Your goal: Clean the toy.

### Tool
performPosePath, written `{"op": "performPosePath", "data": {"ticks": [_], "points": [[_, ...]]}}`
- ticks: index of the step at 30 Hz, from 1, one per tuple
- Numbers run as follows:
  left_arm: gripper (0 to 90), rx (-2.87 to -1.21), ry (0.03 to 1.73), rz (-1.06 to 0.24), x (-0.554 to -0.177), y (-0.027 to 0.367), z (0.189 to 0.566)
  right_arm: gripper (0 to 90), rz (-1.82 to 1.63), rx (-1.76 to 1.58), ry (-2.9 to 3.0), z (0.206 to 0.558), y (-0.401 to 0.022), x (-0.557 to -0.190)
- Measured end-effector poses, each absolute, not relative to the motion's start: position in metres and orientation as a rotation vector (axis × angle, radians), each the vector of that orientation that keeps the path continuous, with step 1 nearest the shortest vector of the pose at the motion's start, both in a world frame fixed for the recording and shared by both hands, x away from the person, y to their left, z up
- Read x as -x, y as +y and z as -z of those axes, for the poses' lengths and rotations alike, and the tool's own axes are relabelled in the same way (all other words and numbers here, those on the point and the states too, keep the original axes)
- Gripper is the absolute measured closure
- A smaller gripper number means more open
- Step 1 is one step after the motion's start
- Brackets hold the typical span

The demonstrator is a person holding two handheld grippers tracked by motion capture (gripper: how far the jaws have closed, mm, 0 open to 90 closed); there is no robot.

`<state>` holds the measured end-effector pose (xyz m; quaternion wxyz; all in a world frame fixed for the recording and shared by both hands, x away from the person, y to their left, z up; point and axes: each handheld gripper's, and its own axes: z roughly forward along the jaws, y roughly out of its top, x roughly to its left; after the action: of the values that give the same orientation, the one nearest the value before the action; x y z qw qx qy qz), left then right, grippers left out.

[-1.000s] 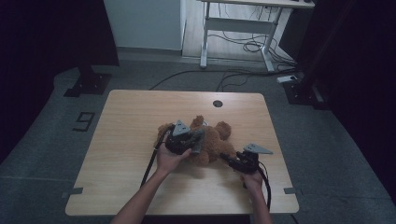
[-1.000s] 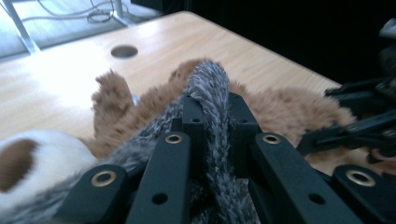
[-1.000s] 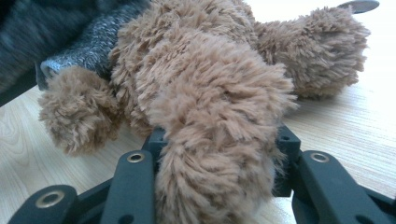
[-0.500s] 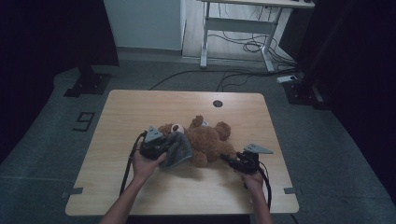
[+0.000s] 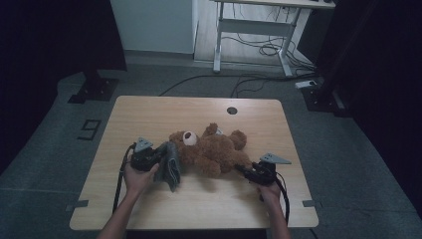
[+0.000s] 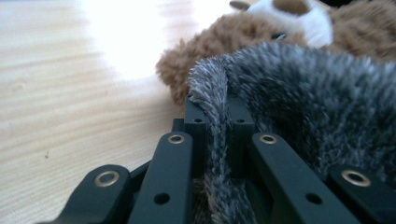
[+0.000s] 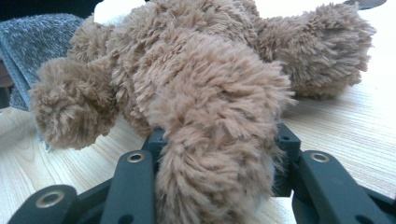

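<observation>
A brown teddy bear (image 5: 211, 149) lies on its back in the middle of the wooden table (image 5: 199, 112). Left of its head hangs a grey furry cloth (image 5: 170, 164), and my left gripper (image 5: 158, 158) is shut on the cloth's edge. In the left gripper view the grey cloth (image 6: 299, 98) is pinched between the black jaws of the left gripper (image 6: 218, 122), with the bear's head (image 6: 243, 32) just behind. My right gripper (image 5: 244, 172) is shut on the bear's leg. The right gripper view has that leg (image 7: 212, 140) clamped in the right gripper (image 7: 219, 140).
A round cable hole (image 5: 231, 110) sits near the table's far edge. Bare wood stretches along the far and near sides. Behind the table stand a white desk frame (image 5: 251, 32) and loose cables (image 5: 259, 50) on the floor. A dark stand base (image 5: 94, 89) is at the left.
My left gripper has pulled the grey cloth leftward off the bear's body to beside its head. The right gripper has stayed put on the leg.
</observation>
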<state>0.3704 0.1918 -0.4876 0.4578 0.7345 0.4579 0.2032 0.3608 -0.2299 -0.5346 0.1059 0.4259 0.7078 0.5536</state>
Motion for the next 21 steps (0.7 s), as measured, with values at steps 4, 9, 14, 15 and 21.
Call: {"op": "performPosePath", "data": {"ticks": [4,9,14,15,21], "points": [[82.3,-1.798,0.995,-0.517,-0.36,0.163,0.455,56.2,-1.645,-1.256,2.078,0.535,-0.23,-0.362],[82.1,-1.828,0.904,-0.495,-0.367,0.121,0.439,56.2,-1.649,-1.254,2.075,0.536,-0.229,-0.362],[82.0,-1.884,0.857,-0.431,-0.382,0.073,0.44,56.2,-1.65,-1.252,2.077,0.535,-0.23,-0.362],[81.9,-1.909,0.853,-0.415,-0.385,0.063,0.445,56.2,-1.647,-1.252,2.079,0.535,-0.23,-0.361],[81.7,-1.92,0.885,-0.382,-0.387,0.061,0.466,56.2,-1.639,-1.239,2.089,0.535,-0.232,-0.361]]}}
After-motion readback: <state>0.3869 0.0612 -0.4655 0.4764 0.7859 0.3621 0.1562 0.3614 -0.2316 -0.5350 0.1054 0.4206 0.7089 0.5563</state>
